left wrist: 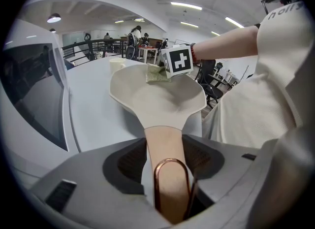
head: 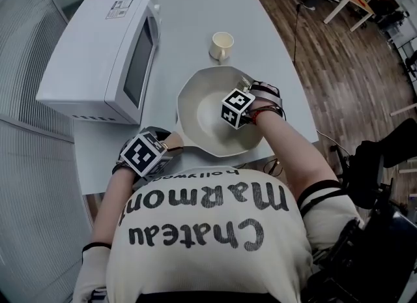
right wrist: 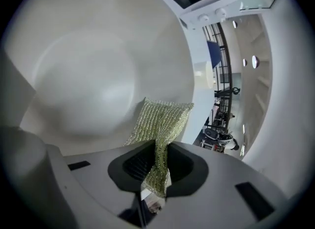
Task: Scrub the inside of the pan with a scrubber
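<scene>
**Head view:** The pan (head: 195,109) sits centre frame on the table (head: 195,28). The right gripper (head: 242,100) is over the pan's right side. The left gripper (head: 151,152), lower left, is at the pan handle (head: 176,142).

**Left gripper view:** At bottom centre, the jaws are clamped on the handle. The pan is judged rigid, moderately heavy and smooth-coated, so the handle is the correct hold. The scrubber (left wrist: 157,75) shows upper centre, by the far rim.

**Right gripper view:** At bottom centre, the jaws are closed, pinching the scrubber's lower edge. Its free part lies against the pan's inner wall. The woven mesh is judged soft and light, and liable to fold under pressure.
</scene>
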Tool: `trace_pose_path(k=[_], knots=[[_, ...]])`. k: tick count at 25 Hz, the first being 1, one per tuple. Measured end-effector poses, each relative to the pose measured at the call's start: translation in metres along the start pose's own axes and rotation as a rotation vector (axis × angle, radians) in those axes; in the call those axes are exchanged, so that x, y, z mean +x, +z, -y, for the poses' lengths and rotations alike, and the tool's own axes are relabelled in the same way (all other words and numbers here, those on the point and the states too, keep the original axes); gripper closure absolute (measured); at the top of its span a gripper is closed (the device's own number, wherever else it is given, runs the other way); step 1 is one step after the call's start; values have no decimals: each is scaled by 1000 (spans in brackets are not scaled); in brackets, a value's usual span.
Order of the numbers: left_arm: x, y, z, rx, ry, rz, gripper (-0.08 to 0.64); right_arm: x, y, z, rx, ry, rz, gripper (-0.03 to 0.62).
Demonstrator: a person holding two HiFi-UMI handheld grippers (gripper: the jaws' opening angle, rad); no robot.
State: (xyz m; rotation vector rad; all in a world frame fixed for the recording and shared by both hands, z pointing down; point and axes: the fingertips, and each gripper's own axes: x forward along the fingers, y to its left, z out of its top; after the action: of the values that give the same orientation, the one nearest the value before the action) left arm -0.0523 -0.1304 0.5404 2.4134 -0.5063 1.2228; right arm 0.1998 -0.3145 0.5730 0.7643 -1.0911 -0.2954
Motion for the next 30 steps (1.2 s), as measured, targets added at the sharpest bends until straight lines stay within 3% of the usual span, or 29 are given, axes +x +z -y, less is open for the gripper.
trace_pose_path(k=[2, 4, 8, 10, 12, 15, 17, 18, 20, 25, 30], knots=[[0, 0, 0, -2, 0, 2, 319, -2, 4, 11, 46, -35, 64, 538], [1, 1, 0, -7, -1, 2, 321, -3, 6, 15, 125, -12, 113, 538], [2, 1, 1, -15, -5, -6, 321, -13, 10, 28, 384, 101, 198, 537], [2, 2, 0, -17, -10, -5, 321, -29, 20, 33, 536, 219, 283, 537], [1, 1, 0, -15, -12, -5, 321, -59, 45, 21, 709, 477, 420, 537], [0, 1, 0, -8, -11, 0, 321, -121, 95, -22, 963, 1136, 589, 537], [1, 2, 0, -6, -10, 8, 321, -158, 118, -43, 1079, 1485, 605, 537], [2, 3, 0, -5, -10, 12, 321, -168, 125, -52, 1108, 1580, 585, 537], [2, 3, -1, -5, -5, 16, 322, -173, 134, -70, 1124, 1644, 525, 537], [1, 2, -1, -11, -5, 0, 323, -163, 139, -113, 1115, 1658, 381, 537], [0, 4, -1, -6, -2, -1, 323, -156, 128, -143, 1021, 1607, 289, 537]])
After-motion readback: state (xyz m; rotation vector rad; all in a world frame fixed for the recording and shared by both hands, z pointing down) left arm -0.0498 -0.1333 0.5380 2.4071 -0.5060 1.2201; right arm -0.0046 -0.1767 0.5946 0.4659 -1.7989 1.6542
